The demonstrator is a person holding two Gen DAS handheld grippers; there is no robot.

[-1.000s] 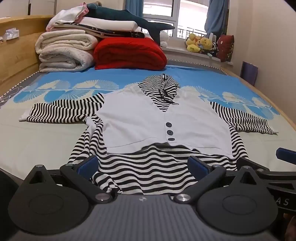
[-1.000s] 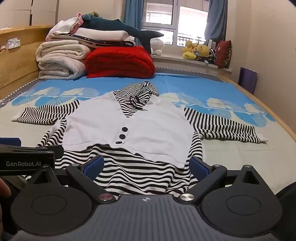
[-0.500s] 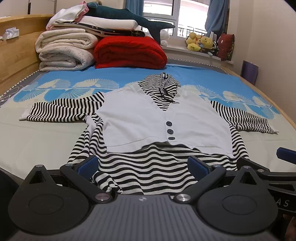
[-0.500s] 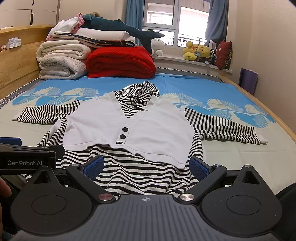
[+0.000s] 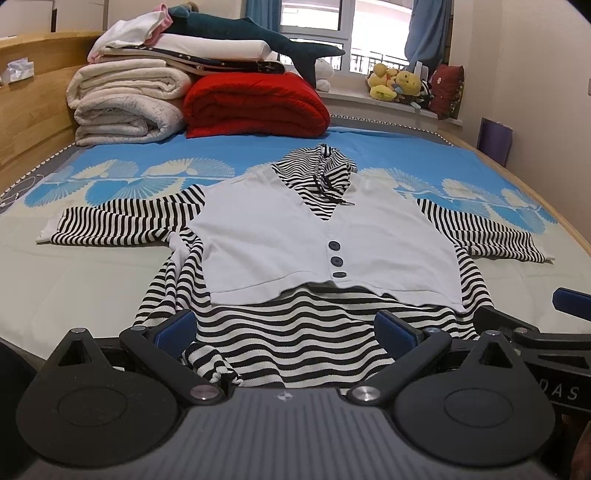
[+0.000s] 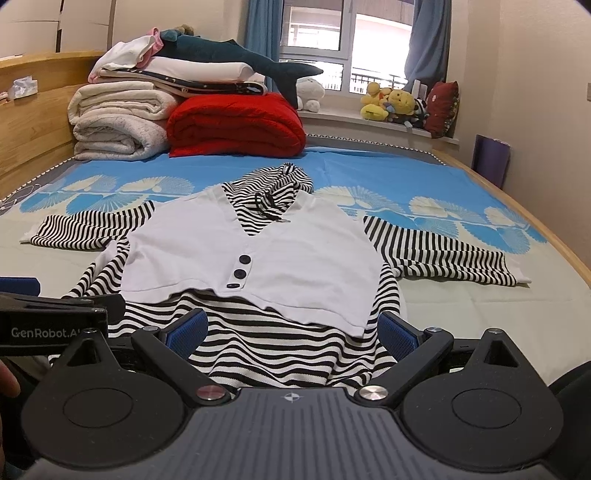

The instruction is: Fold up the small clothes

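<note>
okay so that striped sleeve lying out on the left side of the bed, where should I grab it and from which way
Take the left sleeve at its white cuff end, the far left tip, coming in with the left gripper from the outer side. It lies flat and stretched straight away from the body of the striped top, so the cuff is a free edge, probably easy to pinch and carry across the white vest panel.

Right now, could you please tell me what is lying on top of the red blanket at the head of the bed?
On the red blanket rest folded white bedding and a dark plush shark. How far the stack reaches behind is hidden.
</note>
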